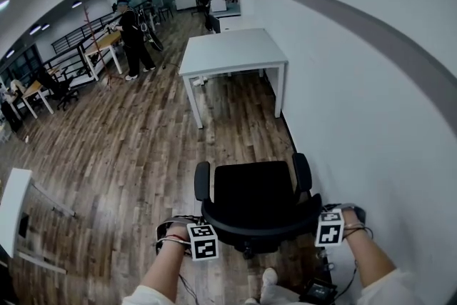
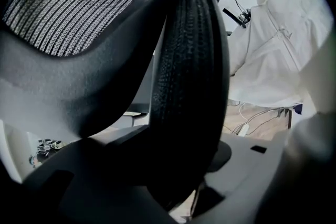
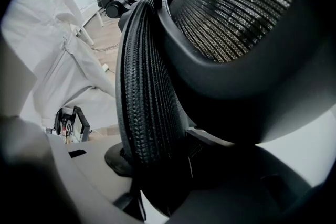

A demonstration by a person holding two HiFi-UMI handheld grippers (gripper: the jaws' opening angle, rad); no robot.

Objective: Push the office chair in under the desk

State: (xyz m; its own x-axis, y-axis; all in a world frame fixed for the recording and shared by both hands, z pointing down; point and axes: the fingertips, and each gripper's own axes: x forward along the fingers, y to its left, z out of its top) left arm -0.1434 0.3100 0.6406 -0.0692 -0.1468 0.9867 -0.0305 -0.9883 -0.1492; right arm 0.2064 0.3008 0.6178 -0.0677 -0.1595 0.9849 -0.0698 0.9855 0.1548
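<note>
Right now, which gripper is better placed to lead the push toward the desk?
Probably the right gripper. Both it and the left gripper clamp the office chair's backrest, but the desk sits ahead, slightly left; a right-side push steers there, off the wall.

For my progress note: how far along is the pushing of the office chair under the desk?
Done: the left tongs and right tongs each clamp a side edge of the backrest of the black mesh-backed office chair. In hand: the push itself, chair facing the white rectangular desk. Left: nearly all the travel; a stretch of wooden plank floor lies between them, and the seat is not under the desk.
</note>
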